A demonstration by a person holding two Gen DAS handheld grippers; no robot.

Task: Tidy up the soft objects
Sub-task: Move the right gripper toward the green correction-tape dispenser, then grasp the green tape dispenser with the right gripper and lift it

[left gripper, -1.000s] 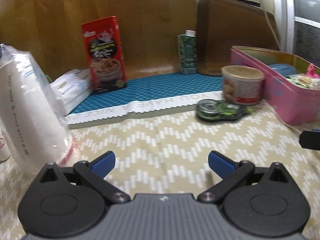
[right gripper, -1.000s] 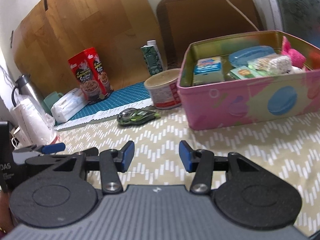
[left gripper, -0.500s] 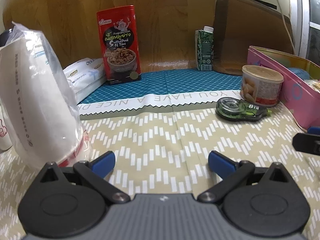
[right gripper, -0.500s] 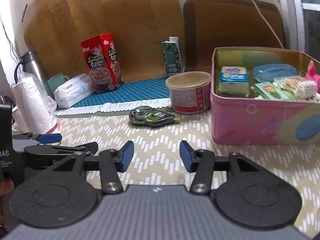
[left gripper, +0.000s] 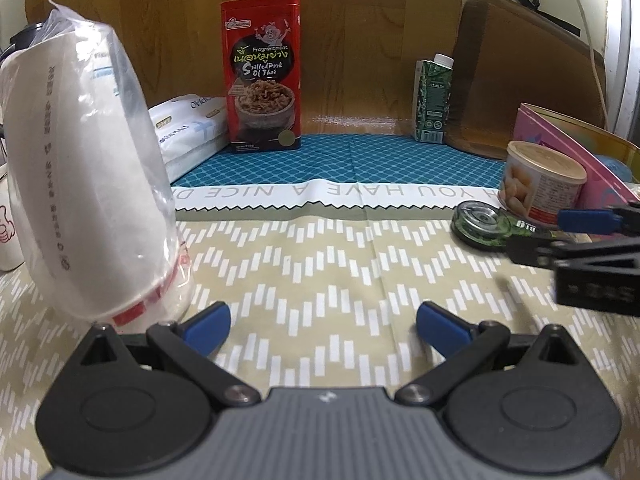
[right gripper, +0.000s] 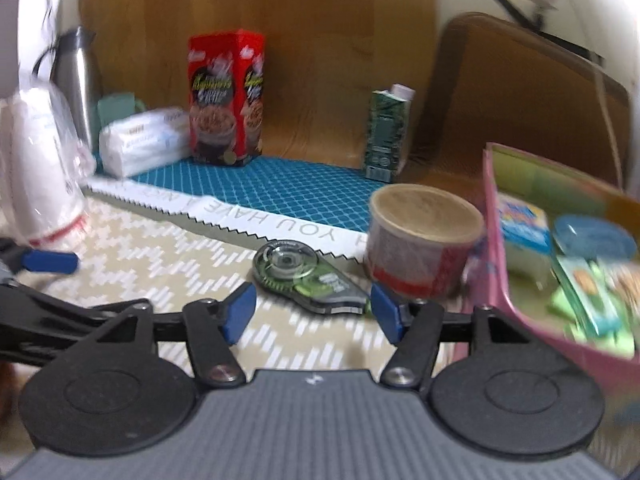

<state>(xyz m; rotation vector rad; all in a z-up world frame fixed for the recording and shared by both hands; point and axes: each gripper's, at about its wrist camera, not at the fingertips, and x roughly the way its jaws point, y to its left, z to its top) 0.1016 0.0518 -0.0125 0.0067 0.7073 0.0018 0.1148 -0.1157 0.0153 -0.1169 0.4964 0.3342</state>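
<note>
Tabletop (left gripper: 320, 280) carrying clutter | bagged paper roll (left gripper: 88, 176) standing at left, looking light, squashy, film slippery – gripping mid-body across its width seeming best | tissue pack (left gripper: 188, 132) lying behind it, soft | left hand-held gripper (left gripper: 323, 330) hanging released, empty | right hand-held gripper (right gripper: 313, 314) widening, nothing between, correction-tape dispenser (right gripper: 304, 276) just ahead.

Your grippers face a table under a beige zigzag cloth (left gripper: 320, 280). Ahead of them lies a teal mat (left gripper: 360, 156) holding a red snack box (left gripper: 262, 76), a green carton (left gripper: 432, 100) and a tissue pack (left gripper: 188, 132). A tape dispenser (right gripper: 304, 276), a tub (right gripper: 424, 236) and a pink tin (right gripper: 496, 272) sit right of the right gripper's tips.
</note>
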